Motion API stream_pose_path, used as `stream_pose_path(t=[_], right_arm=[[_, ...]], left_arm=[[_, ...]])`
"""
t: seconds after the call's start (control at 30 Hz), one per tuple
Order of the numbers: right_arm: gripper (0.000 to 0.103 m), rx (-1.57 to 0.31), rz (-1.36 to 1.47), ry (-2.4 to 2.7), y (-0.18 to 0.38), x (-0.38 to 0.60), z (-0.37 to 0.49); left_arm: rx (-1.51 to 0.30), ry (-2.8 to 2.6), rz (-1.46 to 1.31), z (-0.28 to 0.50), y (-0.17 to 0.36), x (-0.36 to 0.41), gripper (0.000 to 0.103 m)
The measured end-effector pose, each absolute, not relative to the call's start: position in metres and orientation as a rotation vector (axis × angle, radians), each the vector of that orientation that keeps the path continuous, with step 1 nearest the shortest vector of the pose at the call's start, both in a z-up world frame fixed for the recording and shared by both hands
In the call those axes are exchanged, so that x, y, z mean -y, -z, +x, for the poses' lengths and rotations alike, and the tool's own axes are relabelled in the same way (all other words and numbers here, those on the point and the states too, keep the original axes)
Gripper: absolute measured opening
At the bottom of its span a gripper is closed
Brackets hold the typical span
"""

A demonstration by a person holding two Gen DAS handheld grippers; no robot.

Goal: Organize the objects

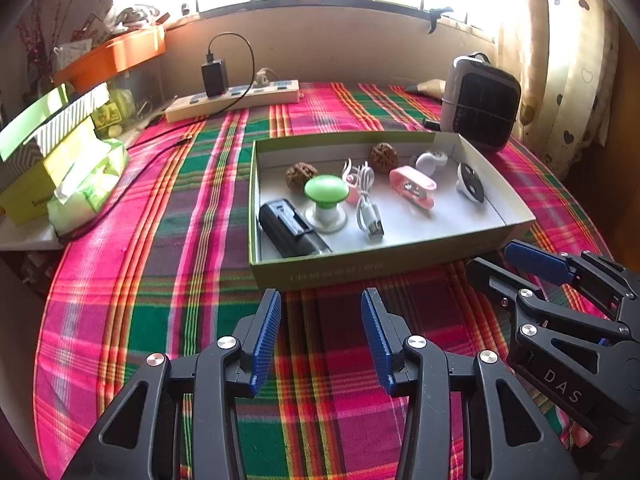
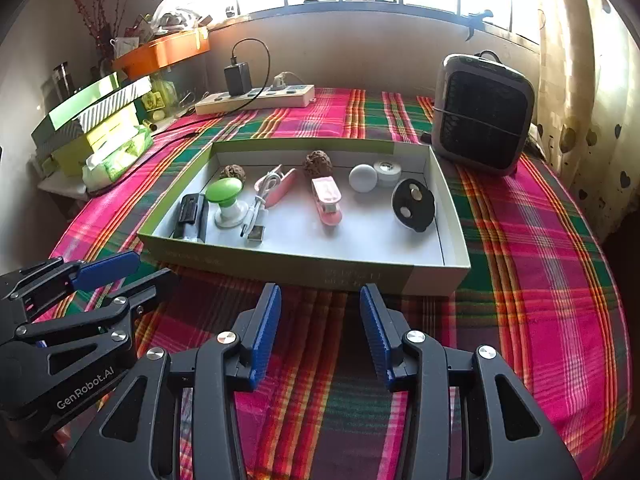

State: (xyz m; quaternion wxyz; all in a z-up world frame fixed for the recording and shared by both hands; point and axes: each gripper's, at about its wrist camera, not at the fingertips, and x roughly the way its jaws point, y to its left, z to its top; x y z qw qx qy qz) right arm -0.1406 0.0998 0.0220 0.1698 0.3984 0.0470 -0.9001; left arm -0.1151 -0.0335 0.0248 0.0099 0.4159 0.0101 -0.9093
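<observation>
Left hand-held gripper (image 1: 321,336) and right hand-held gripper (image 2: 320,332) hover side by side over plaid cloth (image 1: 160,280), both jaws apart, nothing between. Shallow cardboard box (image 1: 372,266) just ahead, holds small items. White cable (image 1: 366,204) soft, floppy: pinch at plug. Walnuts (image 1: 383,157) hard, round, likely roll. Green knob (image 1: 326,190) light: take by stem.

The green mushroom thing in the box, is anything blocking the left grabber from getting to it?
Only the box's near wall stands between the open left gripper and the green mushroom-shaped gadget, so it must go over that. Close beside the gadget lie a black device and a white USB cable.
</observation>
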Motion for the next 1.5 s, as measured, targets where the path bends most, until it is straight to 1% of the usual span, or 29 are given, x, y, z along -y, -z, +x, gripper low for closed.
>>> stream_pose_path(t=[0.1, 0.17, 0.2, 0.47, 0.6, 0.8, 0.87, 1.5], right_arm=[[0.044, -0.134, 1.154, 2.556, -0.018, -0.102, -0.136], [0.05, -0.145, 1.171, 2.556, -0.014, -0.103, -0.134], [0.051, -0.149, 1.178, 2.558, -0.013, -0.104, -0.133], [0.051, -0.167, 1.233, 2.548, 0.0, -0.111, -0.122], [0.054, -0.179, 1.237, 2.563, 0.0, -0.114, -0.118], [0.063, -0.194, 1.247, 2.572, 0.0, -0.117, -0.113], [0.067, -0.187, 1.255, 2.578, 0.001, -0.12, -0.112], [0.069, -0.183, 1.258, 2.583, 0.002, -0.12, -0.113]], left_arm=[[-0.034, 2.825, 1.324, -0.111, -0.019, 0.031, 0.04], [-0.043, 2.814, 1.344, -0.109, -0.015, 0.03, 0.04], [-0.041, 2.809, 1.349, -0.108, -0.013, 0.03, 0.04], [-0.072, 2.777, 1.374, -0.099, -0.004, 0.027, 0.04], [-0.031, 2.773, 1.366, -0.095, -0.003, 0.021, 0.04], [-0.036, 2.776, 1.355, -0.09, -0.003, 0.018, 0.041], [-0.036, 2.772, 1.347, -0.089, -0.003, 0.017, 0.041], [-0.059, 2.758, 1.306, -0.086, -0.002, 0.015, 0.042]])
